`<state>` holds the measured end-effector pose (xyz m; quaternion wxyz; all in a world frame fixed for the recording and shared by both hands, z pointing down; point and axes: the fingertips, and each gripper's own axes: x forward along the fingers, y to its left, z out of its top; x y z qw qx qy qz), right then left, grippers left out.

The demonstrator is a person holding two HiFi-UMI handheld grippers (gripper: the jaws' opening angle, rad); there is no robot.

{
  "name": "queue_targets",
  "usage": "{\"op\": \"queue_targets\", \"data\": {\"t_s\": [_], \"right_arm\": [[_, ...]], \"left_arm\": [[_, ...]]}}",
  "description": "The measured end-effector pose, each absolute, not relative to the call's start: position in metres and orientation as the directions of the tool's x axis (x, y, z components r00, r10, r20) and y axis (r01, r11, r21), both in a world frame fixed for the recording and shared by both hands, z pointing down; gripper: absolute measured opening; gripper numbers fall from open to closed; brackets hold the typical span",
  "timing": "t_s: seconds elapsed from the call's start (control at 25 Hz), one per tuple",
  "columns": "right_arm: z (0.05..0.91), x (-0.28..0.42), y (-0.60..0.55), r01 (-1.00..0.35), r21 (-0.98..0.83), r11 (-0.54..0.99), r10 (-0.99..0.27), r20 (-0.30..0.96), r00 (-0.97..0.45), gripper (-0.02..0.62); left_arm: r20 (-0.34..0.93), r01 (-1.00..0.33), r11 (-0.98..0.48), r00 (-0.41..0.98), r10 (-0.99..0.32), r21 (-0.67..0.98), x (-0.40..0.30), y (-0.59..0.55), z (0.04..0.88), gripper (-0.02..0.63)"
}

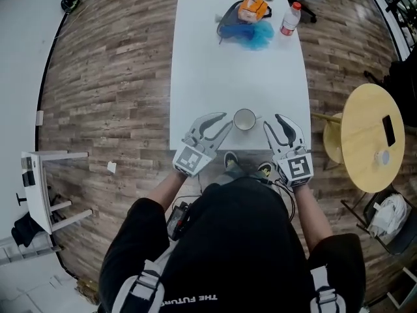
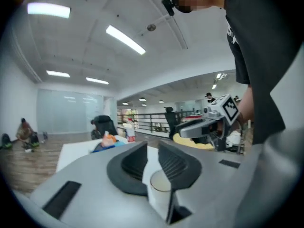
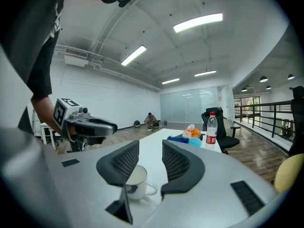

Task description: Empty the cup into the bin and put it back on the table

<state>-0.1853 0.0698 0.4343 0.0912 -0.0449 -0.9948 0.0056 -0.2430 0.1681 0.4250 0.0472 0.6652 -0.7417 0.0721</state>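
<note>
Cup: the cup (image 1: 245,119) is white and stands upright on the table (image 1: 215,70), close to the near edge. Its handle points toward my right side, and it sits between my two grippers.
Left gripper: my left gripper (image 2: 153,145) is just left of the cup. The fingers (image 2: 178,165) are only narrowly apart, and nothing but white tabletop shows in the gap. The cup shows low, partly behind the right-hand finger, not between the two.
Right gripper: my right gripper (image 3: 150,142) is just right of the cup. Its fingers (image 3: 178,163) are a moderate way apart and hold nothing. The cup sits low, half covered by the left-hand finger, with its handle showing below the gap.
In the way: in both gripper views my own fingers hide part of the cup, and I cannot tell what is inside it.
Far end of table: a grey bag (image 1: 228,17), an orange pack (image 1: 254,8) and some blue fluff (image 1: 255,34) are heaped together. A bottle (image 1: 290,19) with a red cap stands just beside them. All of this is well apart from the cup.
Right side: a round yellow table (image 1: 361,135) carries a dark phone (image 1: 388,130). A yellow stool (image 1: 333,139) stands between it and the white table, and a white bag (image 1: 391,214) lies nearer me.
Left side: a white stand (image 1: 42,188) is on the wood floor (image 1: 117,77), with a small white scrap (image 1: 111,167) near it.
Near edge: my shoes (image 1: 231,160) show just under the table.
Beyond: a black office chair (image 3: 218,122) stands past the table's far end, and someone sits on the floor (image 3: 150,120) far off.
</note>
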Motion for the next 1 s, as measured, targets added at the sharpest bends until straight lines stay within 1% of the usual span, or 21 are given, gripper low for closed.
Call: {"op": "queue_targets", "data": {"t_s": [0.04, 0.08, 0.16, 0.28, 0.32, 0.4, 0.44, 0.52, 0.68, 1.0], "right_arm": [[0.417, -0.185, 0.073, 0.087, -0.021, 0.996, 0.089, 0.147, -0.985, 0.160], [0.400, -0.185, 0.078, 0.087, -0.023, 0.996, 0.089, 0.113, -0.990, 0.158], [0.367, -0.186, 0.087, 0.090, -0.028, 0.996, 0.092, 0.048, -0.995, 0.158], [0.337, -0.187, 0.099, 0.097, -0.043, 0.994, 0.097, -0.015, -0.995, 0.144], [0.333, -0.187, 0.102, 0.100, -0.039, 0.994, 0.099, -0.027, -0.995, 0.126], [0.331, -0.186, 0.106, 0.108, -0.023, 0.994, 0.107, -0.033, -0.994, 0.030], [0.331, -0.186, 0.108, 0.114, -0.021, 0.993, 0.114, -0.033, -0.993, 0.017], [0.332, -0.186, 0.109, 0.115, -0.021, 0.993, 0.115, -0.026, -0.993, 0.016], [0.333, -0.189, 0.103, 0.071, -0.014, 0.997, 0.071, 0.011, -0.997, 0.016], [0.323, -0.193, 0.097, 0.078, -0.008, 0.997, 0.078, 0.037, -0.996, 0.015]], "left_arm": [[0.127, -0.984, 0.171, -0.176, -0.976, -0.049, -0.245, 0.171, 0.402, 0.044], [0.093, -0.974, 0.224, -0.226, -0.970, -0.032, -0.246, 0.172, 0.381, 0.028], [0.050, -0.957, 0.291, -0.290, -0.956, 0.012, -0.243, 0.173, 0.348, 0.021], [0.024, -0.939, 0.341, -0.340, -0.940, 0.047, -0.239, 0.169, 0.321, 0.021], [0.023, -0.936, 0.348, -0.347, -0.938, 0.056, -0.237, 0.167, 0.316, 0.021], [0.023, -0.933, 0.354, -0.353, -0.935, 0.063, -0.235, 0.165, 0.309, 0.021], [0.025, -0.933, 0.355, -0.354, -0.935, 0.057, -0.233, 0.165, 0.306, 0.021], [0.034, -0.928, 0.369, -0.368, -0.929, 0.045, -0.233, 0.166, 0.302, 0.021], [0.042, -0.918, 0.391, -0.388, -0.920, 0.063, -0.237, 0.168, 0.299, 0.021], [0.045, -0.923, 0.375, -0.372, -0.927, 0.083, -0.231, 0.154, 0.306, 0.021]]}}
